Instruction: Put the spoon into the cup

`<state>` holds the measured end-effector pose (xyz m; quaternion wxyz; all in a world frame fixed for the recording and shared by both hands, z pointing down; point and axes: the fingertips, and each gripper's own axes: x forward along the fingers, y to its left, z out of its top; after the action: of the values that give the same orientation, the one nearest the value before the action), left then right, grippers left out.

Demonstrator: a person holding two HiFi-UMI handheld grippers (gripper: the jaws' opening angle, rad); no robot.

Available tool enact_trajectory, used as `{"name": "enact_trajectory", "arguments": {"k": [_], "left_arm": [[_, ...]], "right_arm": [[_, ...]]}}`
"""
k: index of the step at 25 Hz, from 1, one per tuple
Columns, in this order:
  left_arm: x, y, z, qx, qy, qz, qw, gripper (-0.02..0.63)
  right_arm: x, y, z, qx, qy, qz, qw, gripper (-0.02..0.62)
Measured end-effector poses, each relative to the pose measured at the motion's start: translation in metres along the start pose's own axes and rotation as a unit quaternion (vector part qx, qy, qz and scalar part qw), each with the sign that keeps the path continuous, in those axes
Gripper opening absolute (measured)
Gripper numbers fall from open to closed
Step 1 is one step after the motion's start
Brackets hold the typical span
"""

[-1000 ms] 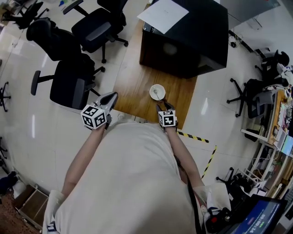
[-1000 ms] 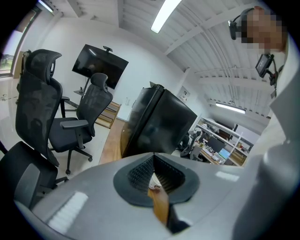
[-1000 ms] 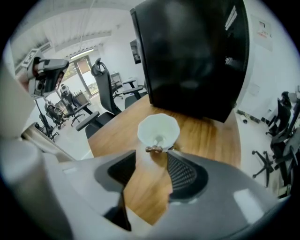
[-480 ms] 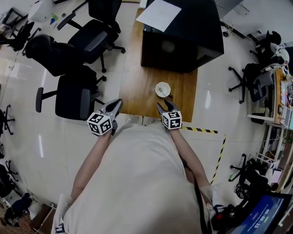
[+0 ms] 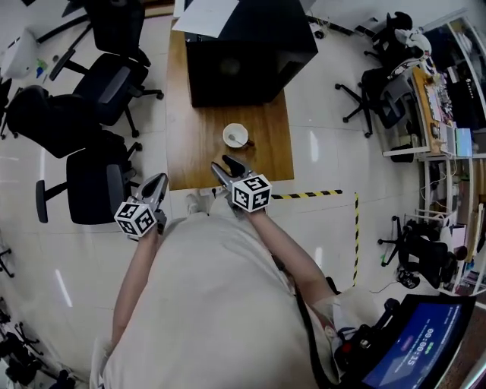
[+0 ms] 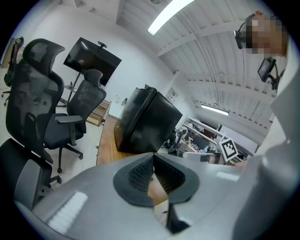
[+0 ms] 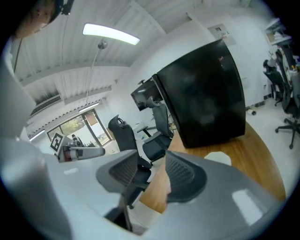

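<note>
A white cup (image 5: 235, 136) stands on the wooden table (image 5: 190, 144), and the spoon (image 5: 238, 140) lies inside it. My right gripper (image 5: 225, 169) hovers over the table's near edge, a short way back from the cup. It is open with nothing between its pads, and its jaws have just been closing a little. In the right gripper view (image 7: 152, 161) the cup (image 7: 218, 158) peeks out behind the right jaw. My left gripper (image 5: 156, 185) hangs off the table's left corner, above the floor. Its pads (image 6: 140, 171) meet at the tips and hold nothing.
A big black box (image 5: 243, 45) with a white sheet (image 5: 205, 14) on top fills the table's far end. Black office chairs (image 5: 95, 182) stand to the left. Yellow-black tape (image 5: 311, 195) marks the floor on the right, with cluttered desks (image 5: 444, 99) beyond.
My right gripper has drawn back from the cup and risen, empty. The spoon stays in the cup. My left gripper has shifted sideways, and the head view has swung.
</note>
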<state>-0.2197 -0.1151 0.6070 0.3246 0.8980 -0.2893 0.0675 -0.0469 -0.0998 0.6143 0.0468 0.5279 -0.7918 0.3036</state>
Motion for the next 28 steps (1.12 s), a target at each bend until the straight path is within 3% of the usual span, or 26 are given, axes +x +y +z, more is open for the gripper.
{"name": "enact_trajectory", "arguments": {"k": [7,13,22,28], "left_arm": [[-0.021,-0.02,-0.007,0.024,0.005,-0.011,0.9996,0.002],[-0.02,-0.047,-0.025,0.024,0.008,-0.012,0.9996,0.002],[0.009,-0.142,-0.084,0.038,0.041,-0.051,0.9971,0.002],[0.005,-0.193,-0.128,0.042,0.042,-0.046,0.9972,0.002]], "right_arm": [[-0.02,0.022,-0.012,0.025,-0.033,0.017,0.999,0.17],[-0.064,0.025,0.004,0.031,-0.066,0.038,0.997,0.153],[-0.187,0.009,0.044,0.015,-0.13,0.022,0.991,0.126],[-0.266,-0.016,0.02,0.012,-0.14,-0.005,0.99,0.126]]}}
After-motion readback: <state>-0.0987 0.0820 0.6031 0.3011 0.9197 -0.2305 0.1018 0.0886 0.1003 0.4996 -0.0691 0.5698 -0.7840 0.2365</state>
